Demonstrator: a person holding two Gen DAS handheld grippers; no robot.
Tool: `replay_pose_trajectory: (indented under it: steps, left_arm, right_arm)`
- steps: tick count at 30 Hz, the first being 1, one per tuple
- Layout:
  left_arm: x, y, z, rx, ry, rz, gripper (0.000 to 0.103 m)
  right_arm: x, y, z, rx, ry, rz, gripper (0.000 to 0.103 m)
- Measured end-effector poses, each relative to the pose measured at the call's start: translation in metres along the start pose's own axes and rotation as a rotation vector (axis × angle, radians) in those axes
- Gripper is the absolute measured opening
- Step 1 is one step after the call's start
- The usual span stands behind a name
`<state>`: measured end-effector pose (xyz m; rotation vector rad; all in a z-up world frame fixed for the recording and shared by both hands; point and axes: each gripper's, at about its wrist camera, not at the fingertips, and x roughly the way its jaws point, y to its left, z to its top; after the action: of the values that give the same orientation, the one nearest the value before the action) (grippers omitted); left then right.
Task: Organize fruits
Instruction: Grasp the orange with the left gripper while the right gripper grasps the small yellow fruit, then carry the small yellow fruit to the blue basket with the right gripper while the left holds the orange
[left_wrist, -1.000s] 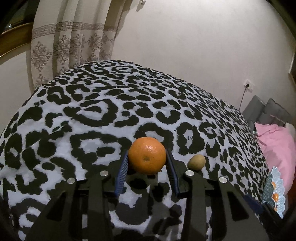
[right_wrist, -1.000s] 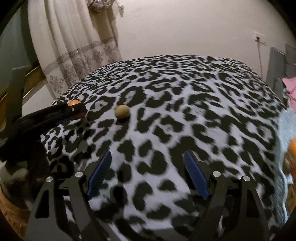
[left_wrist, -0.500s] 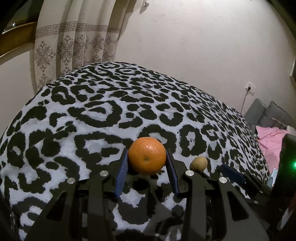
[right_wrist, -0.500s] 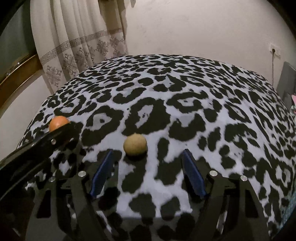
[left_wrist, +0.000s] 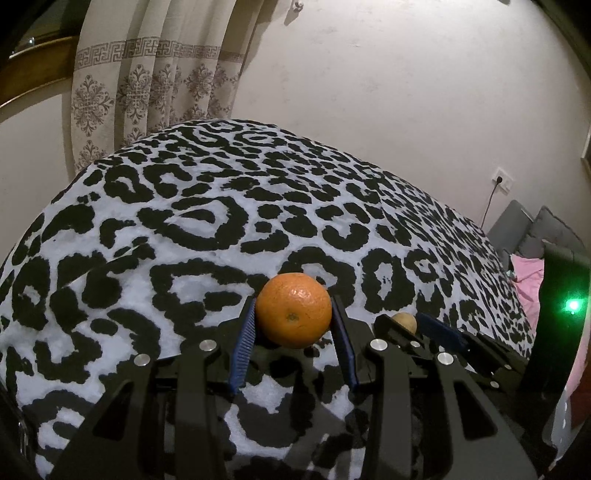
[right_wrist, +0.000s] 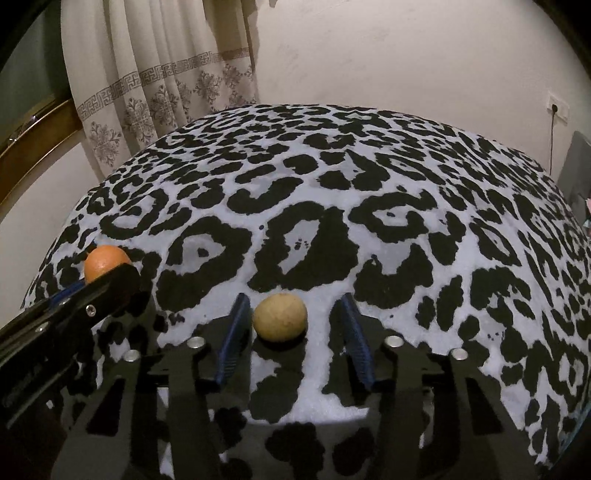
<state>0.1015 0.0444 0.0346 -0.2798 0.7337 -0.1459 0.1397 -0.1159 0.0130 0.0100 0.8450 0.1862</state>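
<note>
Left fingers (left_wrist: 243, 350) pinched orange (left_wrist: 293, 310); right gripper (right_wrist: 291, 325) closing around tan fruit (right_wrist: 280, 316) on spotted blanket (right_wrist: 406, 206), pads not touching.

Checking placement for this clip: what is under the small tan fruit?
The tan fruit rests on the leopard-print cover, between the closing right gripper pads. What lies beneath the cover is hidden.

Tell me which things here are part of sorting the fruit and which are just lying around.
Part of the job:
- orange, clamped in the left gripper
- small tan fruit, between the closing jaws of the right gripper, a gap showing on its right side

Just around:
- leopard-print blanket
- curtain
- pink cloth
- wall socket
</note>
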Motion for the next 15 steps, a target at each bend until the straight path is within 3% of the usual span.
replay_pose_trajectory:
  steps: [6,15]
  left_arm:
    - [0.000,-0.002,-0.001,0.007,0.002,-0.005,0.040]
    - [-0.003,-0.005,-0.002,0.009,-0.005,-0.015,0.040]
  right_arm:
    - [-0.003,0.005,-0.003,-0.034,0.000,-0.001,0.030]
    - [-0.012,0.007,-0.011,-0.037,-0.001,-0.016,0.029]
